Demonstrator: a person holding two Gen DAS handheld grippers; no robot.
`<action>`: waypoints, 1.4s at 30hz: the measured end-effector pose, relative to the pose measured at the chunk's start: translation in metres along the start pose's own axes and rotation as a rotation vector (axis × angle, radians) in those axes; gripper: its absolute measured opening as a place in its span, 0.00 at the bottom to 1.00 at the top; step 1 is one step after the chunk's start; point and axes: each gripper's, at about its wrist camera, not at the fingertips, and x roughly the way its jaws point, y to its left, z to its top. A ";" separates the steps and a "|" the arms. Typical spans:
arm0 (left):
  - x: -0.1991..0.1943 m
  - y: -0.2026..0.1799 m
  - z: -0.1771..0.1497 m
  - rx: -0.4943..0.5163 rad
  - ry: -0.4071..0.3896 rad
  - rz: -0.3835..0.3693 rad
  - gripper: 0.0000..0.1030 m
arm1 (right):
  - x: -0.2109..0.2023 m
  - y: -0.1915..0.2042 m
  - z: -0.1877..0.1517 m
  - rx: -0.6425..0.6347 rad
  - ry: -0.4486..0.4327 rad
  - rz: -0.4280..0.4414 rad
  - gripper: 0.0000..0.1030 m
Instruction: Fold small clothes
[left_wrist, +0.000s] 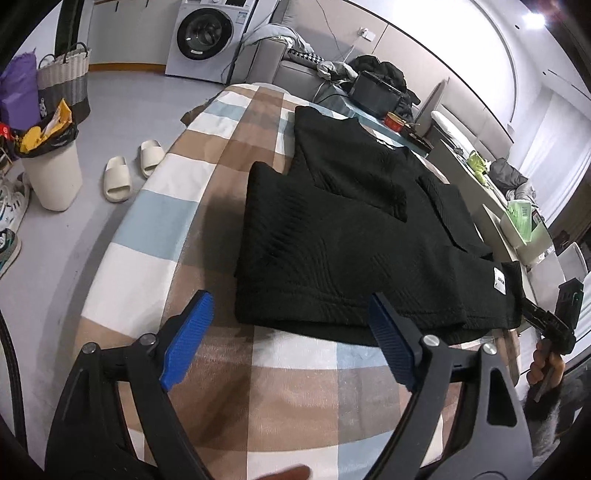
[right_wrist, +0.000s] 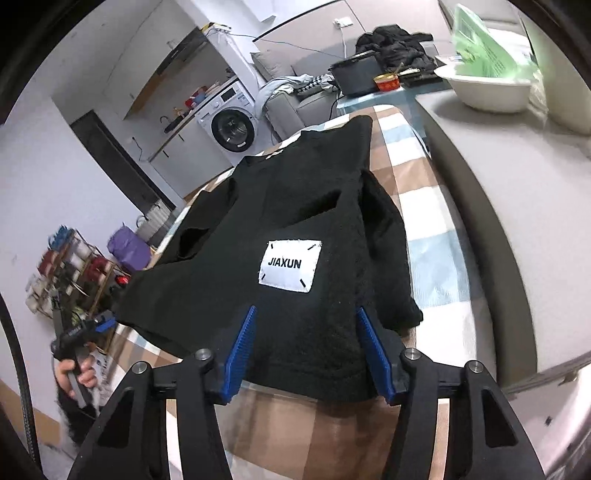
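The black ribbed knit sweater (left_wrist: 354, 236) lies flat at 12 o'clock on the checked-cloth table (left_wrist: 207, 206), sleeves folded in; bottom fold remains. My left gripper (left_wrist: 288, 339) and right gripper (right_wrist: 304, 354) gape empty.

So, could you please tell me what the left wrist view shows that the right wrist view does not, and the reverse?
Only the left wrist view shows the cream slippers, the overfilled white bin and the woven basket on the floor.

Only the right wrist view shows the words JIAXUN on the white patch, the kitchen counter with its sink, and the white bowl.

Both show the black sweater on the checked cloth, the washing machine, the red tin, and both grippers open, left gripper and right gripper.
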 end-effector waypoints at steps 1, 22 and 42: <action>0.002 0.000 0.001 -0.004 0.004 -0.003 0.73 | 0.000 0.007 0.000 -0.034 -0.009 -0.029 0.56; -0.037 -0.023 0.039 0.020 -0.186 -0.118 0.04 | -0.023 0.016 0.022 -0.010 -0.209 0.118 0.04; 0.015 -0.018 0.196 -0.064 -0.280 -0.143 0.04 | 0.018 0.009 0.158 0.170 -0.426 0.020 0.03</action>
